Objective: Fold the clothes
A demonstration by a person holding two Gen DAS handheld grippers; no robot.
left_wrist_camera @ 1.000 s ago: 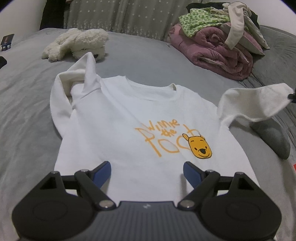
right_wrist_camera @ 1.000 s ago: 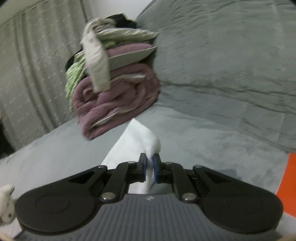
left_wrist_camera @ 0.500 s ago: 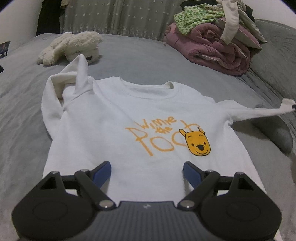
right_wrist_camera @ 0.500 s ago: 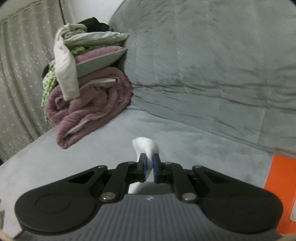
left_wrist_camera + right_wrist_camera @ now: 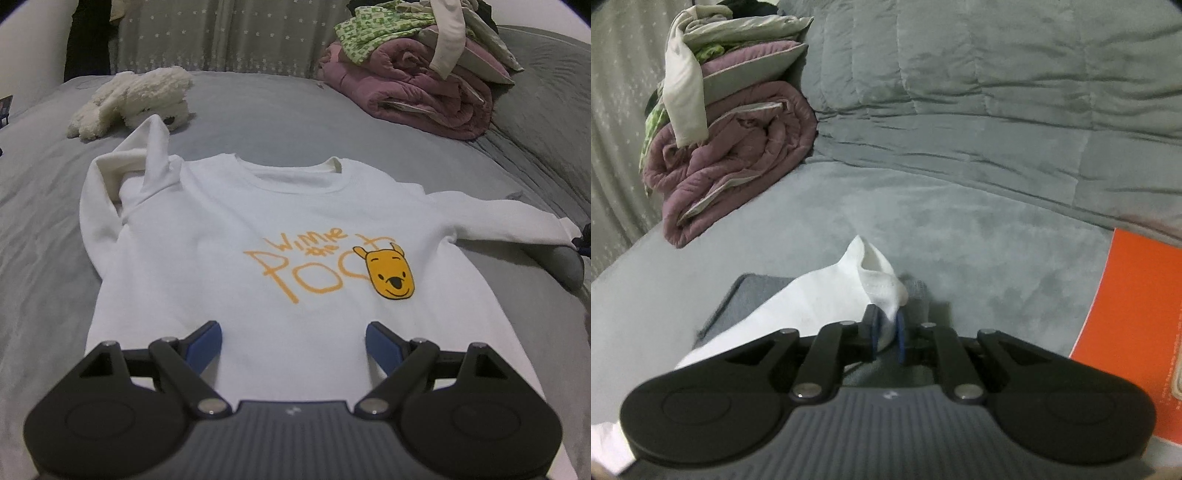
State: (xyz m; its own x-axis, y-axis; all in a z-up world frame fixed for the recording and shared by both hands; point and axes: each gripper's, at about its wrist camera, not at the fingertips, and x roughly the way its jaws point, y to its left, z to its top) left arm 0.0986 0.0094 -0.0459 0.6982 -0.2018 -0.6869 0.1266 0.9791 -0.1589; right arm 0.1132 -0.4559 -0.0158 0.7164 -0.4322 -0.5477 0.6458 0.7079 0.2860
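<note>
A white sweatshirt [image 5: 295, 236] with an orange bear print lies face up on the grey bed [image 5: 258, 110]. Its left sleeve [image 5: 147, 162] is bunched and folded up near the shoulder. Its right sleeve [image 5: 498, 218] is stretched out to the right. My left gripper [image 5: 293, 343] is open and empty, just above the sweatshirt's lower hem. My right gripper [image 5: 886, 328] is shut on the right sleeve's cuff [image 5: 875, 273], low over the bed, with the jaws slightly parted around the cloth.
A pile of folded quilts and clothes [image 5: 417, 74] sits at the back right, also in the right wrist view [image 5: 727, 147]. A white plush toy [image 5: 133, 99] lies at the back left. A grey cloth [image 5: 565, 262] lies under the right cuff. An orange box [image 5: 1137, 314] is at the right.
My right gripper pulled the right sleeve outward and lowered it, so the sleeve went from lifted and bent to stretched flat. The left gripper stayed open over the hem.
</note>
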